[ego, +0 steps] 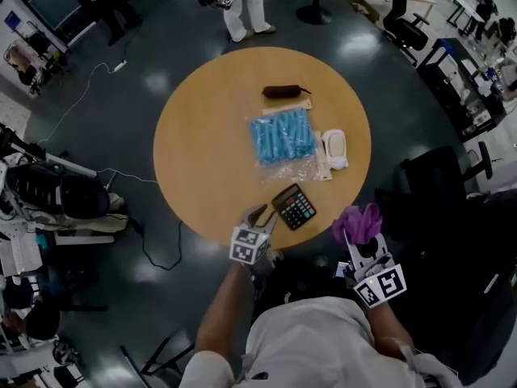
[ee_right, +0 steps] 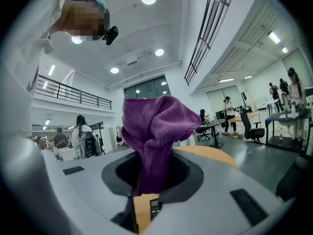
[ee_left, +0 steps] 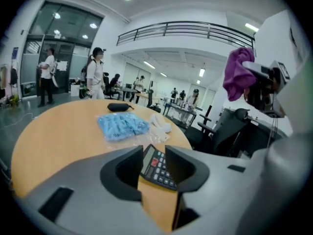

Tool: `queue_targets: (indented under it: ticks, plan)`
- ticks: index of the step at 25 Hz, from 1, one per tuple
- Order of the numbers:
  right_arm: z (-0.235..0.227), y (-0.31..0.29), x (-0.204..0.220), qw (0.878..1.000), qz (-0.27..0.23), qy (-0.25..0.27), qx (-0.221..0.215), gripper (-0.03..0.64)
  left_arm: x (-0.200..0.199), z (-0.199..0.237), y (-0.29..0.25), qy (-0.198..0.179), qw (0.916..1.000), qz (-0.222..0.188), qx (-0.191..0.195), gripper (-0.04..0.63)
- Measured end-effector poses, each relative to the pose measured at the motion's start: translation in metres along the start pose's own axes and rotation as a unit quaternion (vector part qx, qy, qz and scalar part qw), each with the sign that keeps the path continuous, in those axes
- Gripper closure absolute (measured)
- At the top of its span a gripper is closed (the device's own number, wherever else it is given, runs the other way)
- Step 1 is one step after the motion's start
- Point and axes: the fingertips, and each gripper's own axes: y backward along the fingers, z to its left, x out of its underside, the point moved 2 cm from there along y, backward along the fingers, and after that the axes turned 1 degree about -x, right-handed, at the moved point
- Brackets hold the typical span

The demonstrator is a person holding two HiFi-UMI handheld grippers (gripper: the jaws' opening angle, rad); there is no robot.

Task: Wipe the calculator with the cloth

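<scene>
Left tongs point(ego: 260, 219) hang spread and empty, tips just short of the calculator point(ego: 293, 206). It lies flat at the desk's point(ego: 202, 128) near edge, framed in the gap between the jaws but untouched. Right tongs point(ego: 361, 239) are clenched on the cloth point(ego: 358, 221), near the calculator's right side and clear of it. The calculator looks light, rigid and likely to skid under a wipe, so pin it by its side edges, off the keys. The cloth is soft and floppy; the bunch standing out of the jaws is the wiping face.
</scene>
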Motion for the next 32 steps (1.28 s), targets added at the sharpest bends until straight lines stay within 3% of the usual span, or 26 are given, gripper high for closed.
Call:
queue_targets:
  ticks: [3,6,9,14,22,26,29,32]
  plan:
    - [-0.011,-0.014,0.004,1.000,0.011,-0.008,0.001,0.529,0.015,0.015,-0.046,0.002,0.9964,0.068,0.049,0.465]
    - [-0.026,-0.030,0.014,0.999,0.028,-0.025,-0.003,0.529,0.031,0.031,-0.082,0.025,0.9900,0.120,0.070,0.465]
    - [-0.042,-0.045,0.021,0.998,0.047,-0.033,-0.017,0.528,0.046,0.034,-0.107,0.040,0.9813,0.162,0.096,0.455]
    - [-0.071,-0.069,0.029,0.996,0.065,-0.045,-0.035,0.528,0.058,0.021,-0.131,0.025,0.9663,0.211,0.145,0.443]
    - [-0.094,-0.093,0.043,0.993,0.087,-0.056,-0.061,0.528,0.054,0.016,-0.127,0.090,0.9645,0.185,0.166,0.501]
    - [-0.095,-0.093,0.044,0.993,0.092,-0.042,-0.067,0.528,0.047,0.006,-0.108,0.146,0.9676,0.133,0.157,0.540]
    - [-0.091,-0.092,0.049,0.992,0.096,-0.018,-0.076,0.528,0.042,0.006,-0.093,0.177,0.9716,0.095,0.125,0.546]
    - [-0.083,-0.089,0.058,0.989,0.117,0.015,-0.086,0.528,0.019,0.005,-0.067,0.228,0.9677,0.037,0.101,0.546]
